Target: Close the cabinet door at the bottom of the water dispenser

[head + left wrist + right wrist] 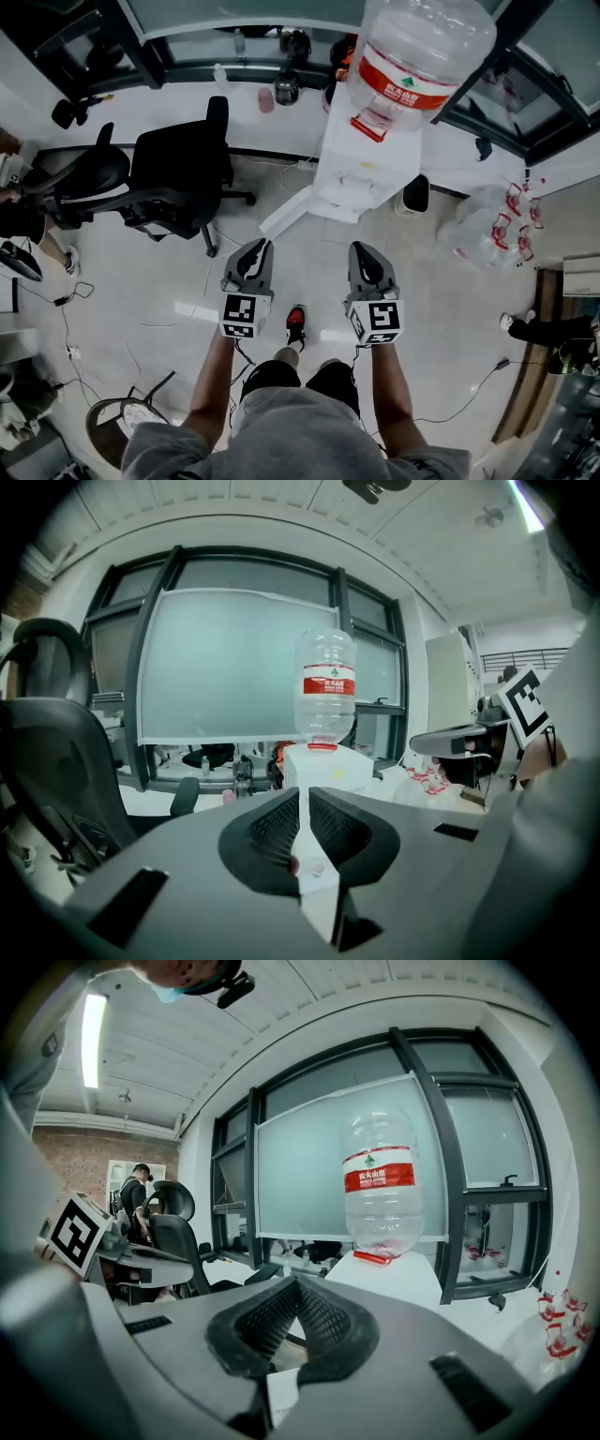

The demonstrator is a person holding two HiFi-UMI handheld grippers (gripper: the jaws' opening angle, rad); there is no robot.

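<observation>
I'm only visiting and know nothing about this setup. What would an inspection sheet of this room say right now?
Surface: pale floor, glossy, nothing spilled that I can see.
Job's things: white water dispenser with upturned bottle; its bottom cabinet door stands open, swung out to the left.
Clutter: black office chair, small black bin, clear bag of empty bottles.
Tools: left tool and right tool are both shut, empty and aimed at the dispenser.
Cables: thin leads on the floor, one at left, one at right.
Surroundings: large windows behind; pink cup on the sill.
</observation>
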